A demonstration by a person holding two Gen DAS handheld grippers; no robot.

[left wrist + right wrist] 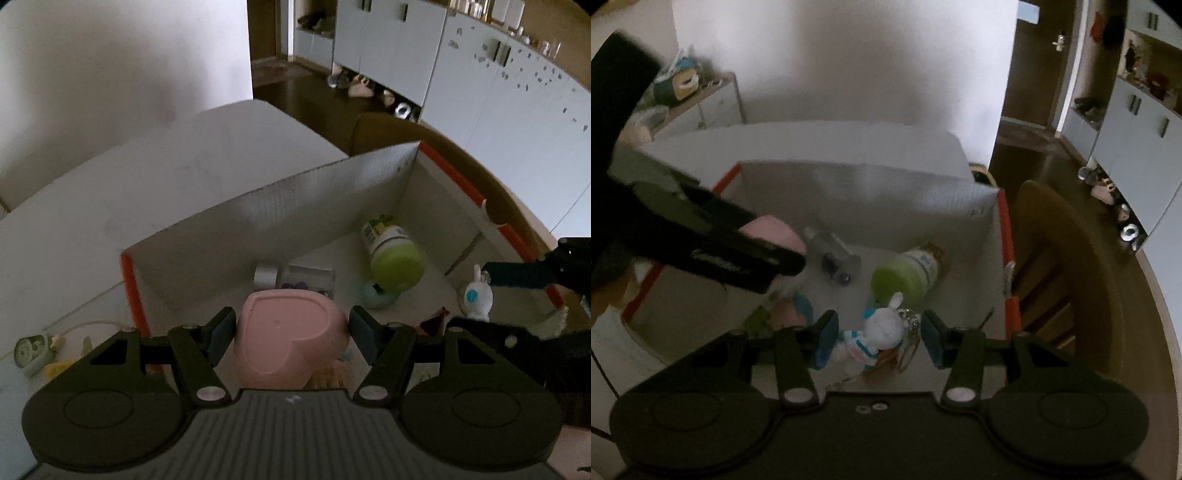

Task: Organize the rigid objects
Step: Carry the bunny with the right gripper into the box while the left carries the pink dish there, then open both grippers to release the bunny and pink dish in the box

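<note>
your left gripper (pixel 291 330) has its pads on either flank of the pink heart-shaped dish (pixel 290 343), bottom face toward the camera, hanging over the near-left part of the white cardboard box (pixel 280 206). it looks gripped; the left pad seems to touch, while contact on the right side is less clear.

handling estimate: the dish reads as moulded plastic or glazed ware, stiff, smooth, probably light. the flanks curve, so it may pivot or slide out between flat pads. keep the hold across the widest part of the heart, low over the box floor before you let go.

your right gripper (pixel 879 338) stands partly open around the white rabbit keychain (pixel 882 328), which sits near the box's front edge. the left pad looks against the figure; the right pad stands apart, beside the dangling clasp. whether it is pinched, i cannot tell. the body looks small, hard and light; take it by the torso, not the ears or chain.

already lying on the box floor: a green-capped bottle (pixel 393 254) on its side and a clear jar (pixel 295 278) with a silvery lid. set down clear of both.
</note>
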